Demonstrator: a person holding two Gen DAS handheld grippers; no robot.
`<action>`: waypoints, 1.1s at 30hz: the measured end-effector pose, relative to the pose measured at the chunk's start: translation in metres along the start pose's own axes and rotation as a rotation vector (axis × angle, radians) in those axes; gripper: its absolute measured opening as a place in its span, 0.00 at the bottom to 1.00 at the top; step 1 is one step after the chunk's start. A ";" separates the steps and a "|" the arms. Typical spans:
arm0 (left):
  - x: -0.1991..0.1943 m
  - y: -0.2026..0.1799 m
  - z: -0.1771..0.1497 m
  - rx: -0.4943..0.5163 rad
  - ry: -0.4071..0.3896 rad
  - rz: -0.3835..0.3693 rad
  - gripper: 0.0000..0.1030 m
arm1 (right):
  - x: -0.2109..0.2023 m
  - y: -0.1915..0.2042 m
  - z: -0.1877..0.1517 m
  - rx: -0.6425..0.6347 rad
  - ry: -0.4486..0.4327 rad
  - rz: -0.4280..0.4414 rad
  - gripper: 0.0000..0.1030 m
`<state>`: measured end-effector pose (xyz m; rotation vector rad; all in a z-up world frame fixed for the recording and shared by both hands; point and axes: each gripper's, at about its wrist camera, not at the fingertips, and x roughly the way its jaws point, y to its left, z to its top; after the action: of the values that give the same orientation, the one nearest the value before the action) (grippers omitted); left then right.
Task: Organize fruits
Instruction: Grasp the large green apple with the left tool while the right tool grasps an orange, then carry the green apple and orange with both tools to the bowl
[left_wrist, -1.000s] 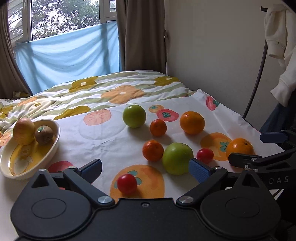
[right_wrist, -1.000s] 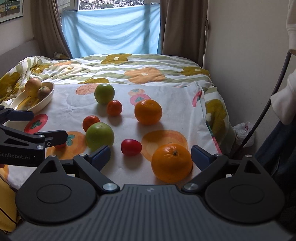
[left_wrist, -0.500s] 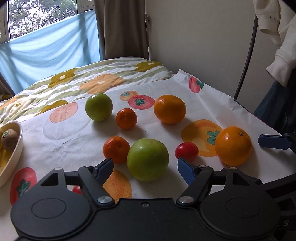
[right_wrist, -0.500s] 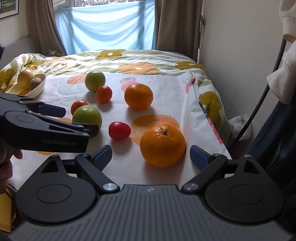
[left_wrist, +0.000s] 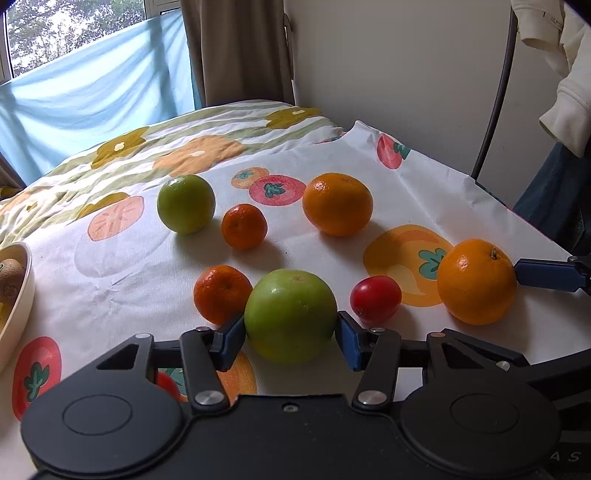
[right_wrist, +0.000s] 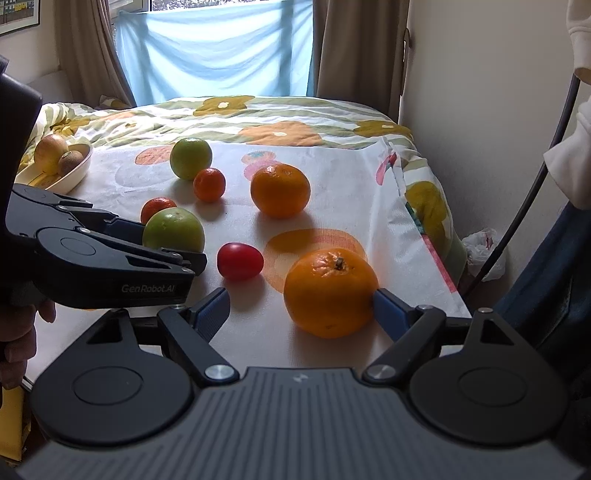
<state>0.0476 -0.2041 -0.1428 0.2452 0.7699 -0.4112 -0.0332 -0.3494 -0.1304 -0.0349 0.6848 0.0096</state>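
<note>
On the fruit-print cloth (left_wrist: 122, 280), the left tool (left_wrist: 290, 341) is now closing narrowly around a green apple (left_wrist: 290, 314) while the right tool (right_wrist: 301, 310), having moved in, is gaping wide around an orange (right_wrist: 330, 291), both pickups just beginning

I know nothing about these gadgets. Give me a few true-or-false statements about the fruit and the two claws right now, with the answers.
1. The left claw has a green apple between its fingers. True.
2. The right claw is closed on a red tomato. False: it is open around a large orange; the small red tomato lies free on the cloth.
3. The white bowl holds a kiwi. True.
4. Only one green apple is present. False: a second green apple sits farther back.
5. Every fruit is already in the bowl. False: most lie on the cloth.
</note>
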 end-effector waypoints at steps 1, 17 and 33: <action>0.000 0.001 0.000 -0.004 0.000 -0.002 0.55 | 0.000 0.000 0.000 0.001 0.000 -0.001 0.96; -0.019 0.008 -0.002 0.000 -0.034 0.009 0.55 | 0.022 0.007 0.007 -0.095 0.005 -0.127 0.83; -0.029 0.019 -0.006 -0.028 -0.039 0.018 0.55 | 0.027 0.008 0.008 -0.124 -0.014 -0.149 0.73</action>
<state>0.0337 -0.1775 -0.1248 0.2174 0.7338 -0.3866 -0.0072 -0.3412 -0.1416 -0.2049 0.6654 -0.0911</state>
